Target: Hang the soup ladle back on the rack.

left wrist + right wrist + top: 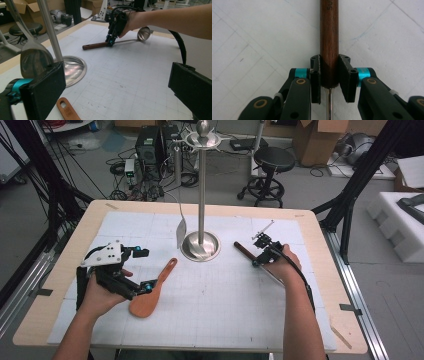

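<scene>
Ladle (252,256) lies right of centre on the tabletop (215,290), right gripper (329,75) fingers clamped on its wooden handle (329,37), so lift it level and slowly; left gripper (115,87) fingers stand apart, holding nothing.

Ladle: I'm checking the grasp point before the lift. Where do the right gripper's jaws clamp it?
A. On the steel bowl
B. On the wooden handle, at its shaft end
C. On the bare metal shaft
B: the right gripper pinches the ladle on its wood, just above the metal shaft.
</scene>
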Tool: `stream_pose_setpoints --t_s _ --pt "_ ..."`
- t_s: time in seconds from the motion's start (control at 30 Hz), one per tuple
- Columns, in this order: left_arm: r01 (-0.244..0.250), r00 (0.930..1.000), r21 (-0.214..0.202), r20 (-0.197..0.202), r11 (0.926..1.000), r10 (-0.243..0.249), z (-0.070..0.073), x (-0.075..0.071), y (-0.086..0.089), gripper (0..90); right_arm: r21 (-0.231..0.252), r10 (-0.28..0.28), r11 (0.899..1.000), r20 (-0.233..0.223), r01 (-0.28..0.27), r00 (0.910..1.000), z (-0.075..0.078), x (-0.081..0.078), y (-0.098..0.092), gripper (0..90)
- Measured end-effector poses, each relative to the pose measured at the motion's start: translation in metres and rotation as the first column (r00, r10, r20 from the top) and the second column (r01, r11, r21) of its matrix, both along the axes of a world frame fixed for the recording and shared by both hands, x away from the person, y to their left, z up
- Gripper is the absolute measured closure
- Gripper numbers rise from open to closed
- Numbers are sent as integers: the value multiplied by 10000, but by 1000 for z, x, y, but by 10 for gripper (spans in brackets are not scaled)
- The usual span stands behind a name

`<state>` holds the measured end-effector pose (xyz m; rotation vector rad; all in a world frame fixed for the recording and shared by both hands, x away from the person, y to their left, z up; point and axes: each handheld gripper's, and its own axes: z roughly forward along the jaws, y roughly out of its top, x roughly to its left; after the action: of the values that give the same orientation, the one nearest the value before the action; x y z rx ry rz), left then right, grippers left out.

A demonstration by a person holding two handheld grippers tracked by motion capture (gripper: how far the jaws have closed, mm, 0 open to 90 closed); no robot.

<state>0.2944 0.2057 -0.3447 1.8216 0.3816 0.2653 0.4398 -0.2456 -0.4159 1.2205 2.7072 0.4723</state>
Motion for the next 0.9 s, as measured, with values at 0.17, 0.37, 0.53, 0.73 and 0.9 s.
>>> stream_pose_setpoints --t_s 0.17,0.37,0.53,0.73,0.9 --pt "14 10000 -24 2 10000 -14 0 0 0 17 -64 88 9999 58 -87 9999 1 -2 1 740" --pt "9 10000 28 -20 10000 -9 0 0 -1 17 671 273 9973 350 -296 9990 16 -12 -4 741" --pt "0 10000 -48 1 10000 0 0 0 0 17 1732 478 9826 1122 -669 9925 41 -25 -14 745" --pt "-131 9999 -253 52 9996 132 4 2 7 17 2605 579 9599 1789 -1041 9822 62 -39 -21 746" --pt "-170 9998 -233 45 9996 171 3 3 8 18 2910 612 9494 1964 -1177 9786 71 -47 -28 746"
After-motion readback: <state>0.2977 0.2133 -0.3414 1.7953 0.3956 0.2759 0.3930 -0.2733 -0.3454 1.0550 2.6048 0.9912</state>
